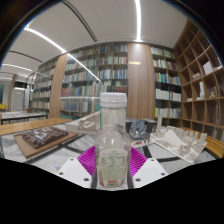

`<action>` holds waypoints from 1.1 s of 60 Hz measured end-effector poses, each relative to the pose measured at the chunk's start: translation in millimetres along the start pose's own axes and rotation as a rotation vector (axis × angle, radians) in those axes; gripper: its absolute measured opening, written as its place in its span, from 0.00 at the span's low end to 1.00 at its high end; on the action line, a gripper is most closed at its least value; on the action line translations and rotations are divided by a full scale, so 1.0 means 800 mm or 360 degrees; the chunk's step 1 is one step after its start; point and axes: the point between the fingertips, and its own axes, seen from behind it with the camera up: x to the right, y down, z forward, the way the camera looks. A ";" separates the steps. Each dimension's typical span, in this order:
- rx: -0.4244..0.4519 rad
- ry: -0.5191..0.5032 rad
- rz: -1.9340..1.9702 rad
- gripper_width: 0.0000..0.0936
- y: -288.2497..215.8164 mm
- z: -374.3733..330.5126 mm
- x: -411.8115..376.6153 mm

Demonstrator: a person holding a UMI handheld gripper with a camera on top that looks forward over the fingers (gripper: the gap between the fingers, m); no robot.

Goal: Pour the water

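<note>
Gripper view: clear plastic bottle with a white cap stands upright, dead centre between the tool's 2 fingers. Magenta pads sit against both sides of the bottle's lower body with no visible gap, so the tool looks pinched on it. Bottle's base is cut off below the fingers; can't tell if it rests on the surface or is lifted. Water level inside is hard to make out through the clear wall. Left of the bottle, a dark flat tray-like object lies on the surface, contents unclear. To the right, some pale items, too small to identify. Beyond: bookshelves across the back wall, ceiling strip lights above.
</note>
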 end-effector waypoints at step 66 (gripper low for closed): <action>-0.0608 0.0352 0.0095 0.92 0.072 -0.289 0.001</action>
